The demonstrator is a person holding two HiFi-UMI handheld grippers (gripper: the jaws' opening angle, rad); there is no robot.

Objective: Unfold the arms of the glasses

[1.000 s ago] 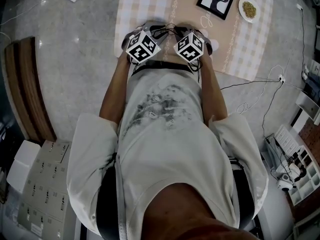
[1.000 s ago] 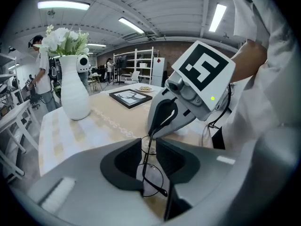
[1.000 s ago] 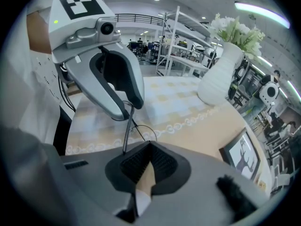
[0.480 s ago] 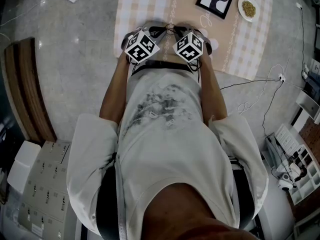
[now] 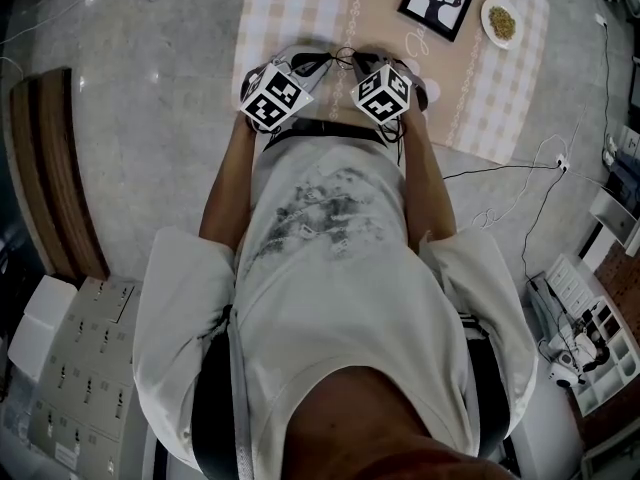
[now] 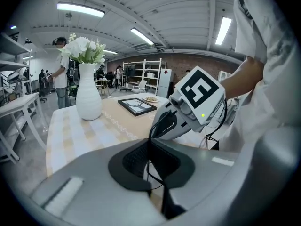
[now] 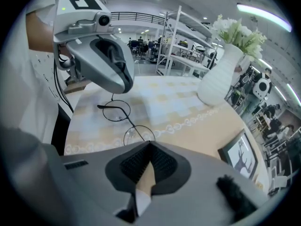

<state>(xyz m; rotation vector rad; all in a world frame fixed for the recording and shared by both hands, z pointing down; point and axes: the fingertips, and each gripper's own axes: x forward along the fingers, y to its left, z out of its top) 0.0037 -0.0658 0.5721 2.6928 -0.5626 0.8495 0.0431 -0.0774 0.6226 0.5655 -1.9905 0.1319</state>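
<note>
In the right gripper view, the right gripper has its fingers together. A thin black wire of the glasses crosses the near lens and runs into their tip. The two round lenses sit low at the near left of the checked surface; whether they touch it cannot be told. The left gripper hangs just above the far lens, and a thin wire rises from that lens to it. A white vase with flowers stands far right, and a deer picture lies at the right edge.

In the left gripper view, the left fingers are closed on a thin black arm of the glasses, which passes between the pads and loops out below them. The same wire leads up to the right gripper's tip, just beyond. The vase stands far left, the picture beyond the middle, and a plate lies just past it.

In the head view, both grippers point away from the person at the near edge of the surface. Their tips are close together, with the glasses between them. The picture and plate lie far right, well apart from the glasses.
</note>
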